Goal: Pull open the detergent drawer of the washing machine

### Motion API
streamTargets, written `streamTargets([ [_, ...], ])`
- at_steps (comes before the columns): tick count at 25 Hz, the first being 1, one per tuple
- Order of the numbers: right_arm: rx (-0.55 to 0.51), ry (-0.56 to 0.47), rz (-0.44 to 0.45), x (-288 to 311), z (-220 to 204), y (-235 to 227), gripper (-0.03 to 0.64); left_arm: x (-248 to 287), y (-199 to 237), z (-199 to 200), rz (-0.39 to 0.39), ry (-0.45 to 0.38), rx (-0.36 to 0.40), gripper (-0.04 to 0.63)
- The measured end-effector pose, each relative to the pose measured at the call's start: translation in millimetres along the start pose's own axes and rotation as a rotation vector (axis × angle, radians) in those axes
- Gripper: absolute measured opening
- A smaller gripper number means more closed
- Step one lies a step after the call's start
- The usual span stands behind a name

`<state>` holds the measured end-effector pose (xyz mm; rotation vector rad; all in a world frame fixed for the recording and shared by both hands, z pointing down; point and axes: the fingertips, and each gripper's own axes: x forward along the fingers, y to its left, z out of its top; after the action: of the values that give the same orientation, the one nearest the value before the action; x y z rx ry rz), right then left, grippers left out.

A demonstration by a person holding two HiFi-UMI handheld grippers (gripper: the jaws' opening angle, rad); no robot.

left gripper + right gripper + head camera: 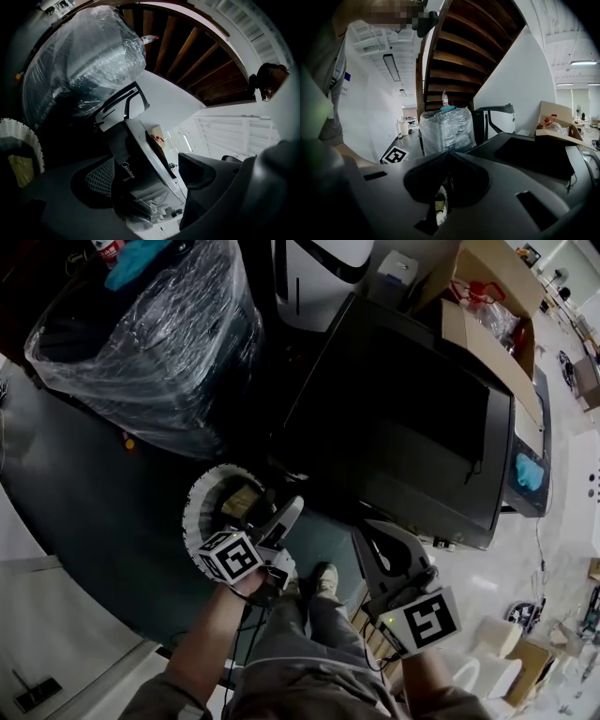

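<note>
Detergent drawer first: in the head view we cannot pick it out, because we look down on the dark top of the washing machine [403, 399] and its front face drops out of sight below the near edge. Both grippers hang short of that edge, near the machine but not touching it. The left gripper [286, 510] is above a white laundry basket [199, 491] by the machine's near left corner, and the right gripper [367, 532] is about midway along the front. A plastic-wrapped bundle [159, 343] stands off to the left, and a cardboard box [487, 306] sits at the machine's far right corner. In the left gripper view the jaws stand wide apart with nothing held, and they frame the machine's upper front, where a dark panel carries the Midea logo [129, 169]. We judge the drawer to lie in that band, its long side running along the front edge, so it would come out toward us. In the right gripper view the jaws are closed tip to tip on nothing, and they point across the machine's top toward the wrapped bundle and a wooden staircase [459, 51]. We reckon the left gripper is the nearer and the better aimed, with the drawer ahead of it.
</note>
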<state>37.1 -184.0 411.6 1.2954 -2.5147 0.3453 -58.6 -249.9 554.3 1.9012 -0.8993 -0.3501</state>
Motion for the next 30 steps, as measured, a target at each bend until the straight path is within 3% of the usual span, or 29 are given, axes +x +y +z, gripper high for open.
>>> streamTargets([
  [6,0.061,-0.016,-0.005,19.9,-20.1,-15.3,0.031,28.6,32.3,-29.7,0.005,0.02,-0.049,0.426],
  [13,0.047,0.025,-0.005,31.9,-50.8,-34.1,0.031,48.9,45.3,-48.7,-0.04,-0.002,-0.152,0.442],
  [17,0.123,0.021,0.003,31.5,-54.5,-41.2,0.031,55.4,38.4,-48.4,-0.087,-0.041,-0.168,0.445],
  [20,0.117,0.034,0.025,29.3,-59.7,-43.8,0.031,60.6,34.7,-44.9,-0.123,-0.091,-0.236,0.445],
  [24,0.117,0.043,0.038,28.2,-63.9,-45.2,0.031,66.0,39.9,-45.0,-0.119,-0.113,-0.301,0.445],
  [30,0.116,0.053,0.045,29.8,-68.8,-44.6,0.031,65.8,38.7,-42.8,-0.116,-0.135,-0.333,0.442],
])
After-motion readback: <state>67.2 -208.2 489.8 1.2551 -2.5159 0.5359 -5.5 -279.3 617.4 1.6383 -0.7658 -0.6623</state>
